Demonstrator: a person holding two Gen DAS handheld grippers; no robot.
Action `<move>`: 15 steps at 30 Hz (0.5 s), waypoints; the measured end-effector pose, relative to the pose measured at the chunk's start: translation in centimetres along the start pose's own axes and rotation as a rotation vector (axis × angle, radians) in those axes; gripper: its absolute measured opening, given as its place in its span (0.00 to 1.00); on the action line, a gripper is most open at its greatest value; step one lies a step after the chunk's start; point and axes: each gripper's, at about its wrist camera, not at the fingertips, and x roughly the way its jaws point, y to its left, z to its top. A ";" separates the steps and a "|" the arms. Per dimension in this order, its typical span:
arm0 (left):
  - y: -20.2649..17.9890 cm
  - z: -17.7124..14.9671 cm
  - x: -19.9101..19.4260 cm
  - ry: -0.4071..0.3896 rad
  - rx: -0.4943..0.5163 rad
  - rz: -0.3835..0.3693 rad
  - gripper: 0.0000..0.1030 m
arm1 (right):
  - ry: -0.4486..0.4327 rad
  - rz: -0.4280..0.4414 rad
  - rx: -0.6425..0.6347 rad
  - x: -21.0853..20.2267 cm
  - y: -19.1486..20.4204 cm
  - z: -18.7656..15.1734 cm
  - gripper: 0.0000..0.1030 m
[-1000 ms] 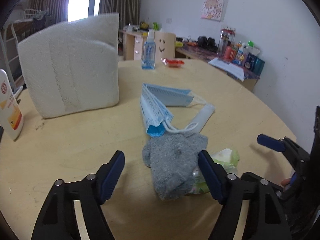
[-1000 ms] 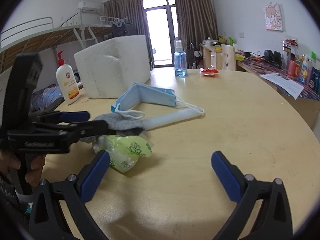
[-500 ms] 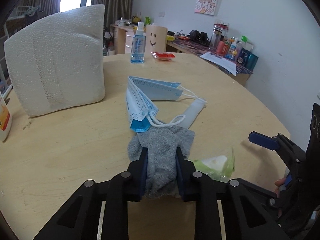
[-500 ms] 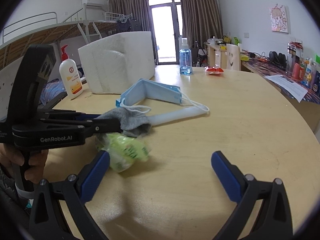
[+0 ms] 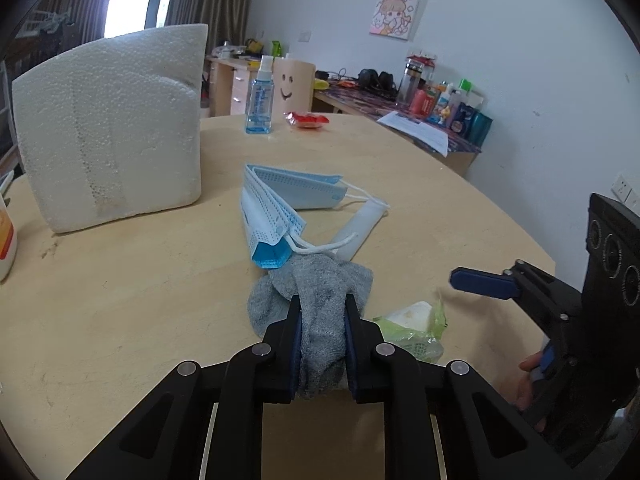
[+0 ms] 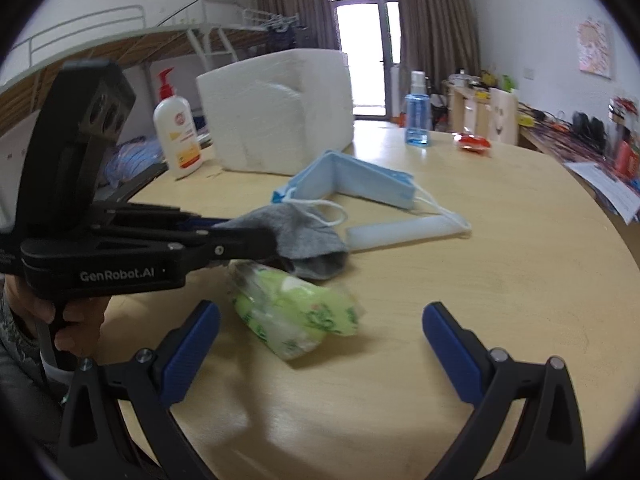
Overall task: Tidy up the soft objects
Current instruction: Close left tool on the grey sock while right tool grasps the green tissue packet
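A grey sock lies on the round wooden table, and my left gripper is closing on its near end, pads pressing the cloth from both sides. The sock's far end touches a stack of blue face masks folded in a V, beside a white tube. To the right of the sock lies a green tissue pack. My right gripper stands open around it without touching. In the right wrist view the left gripper comes in from the left with the sock.
A big white foam block stands at the back left, with a lotion pump bottle beside it. A blue spray bottle and a red packet sit far back. The table edge curves round on the right, with a cluttered desk beyond.
The left gripper's jaws went from wide open to clamped on the grey sock. The right gripper drifted a little, and the green pack now sits more between its fingers.
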 end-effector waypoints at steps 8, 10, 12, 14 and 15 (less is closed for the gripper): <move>0.8 -0.1 -0.1 0.006 -0.010 -0.012 0.18 | 0.075 0.078 -0.132 1.2 1.1 1.5 1.00; 0.9 -0.1 -0.1 0.005 -0.015 -0.016 0.18 | 0.106 0.093 -0.161 1.7 1.1 1.8 1.00; 1.1 -0.2 -0.1 0.005 -0.021 -0.018 0.18 | 0.129 0.094 -0.185 2.0 1.1 2.0 0.99; 1.3 -0.2 -0.2 0.004 -0.023 -0.023 0.18 | 0.140 0.111 -0.203 2.2 1.0 2.1 0.98; 1.3 -0.3 -0.3 0.004 -0.022 -0.023 0.18 | 0.147 0.114 -0.205 2.2 1.1 2.1 0.92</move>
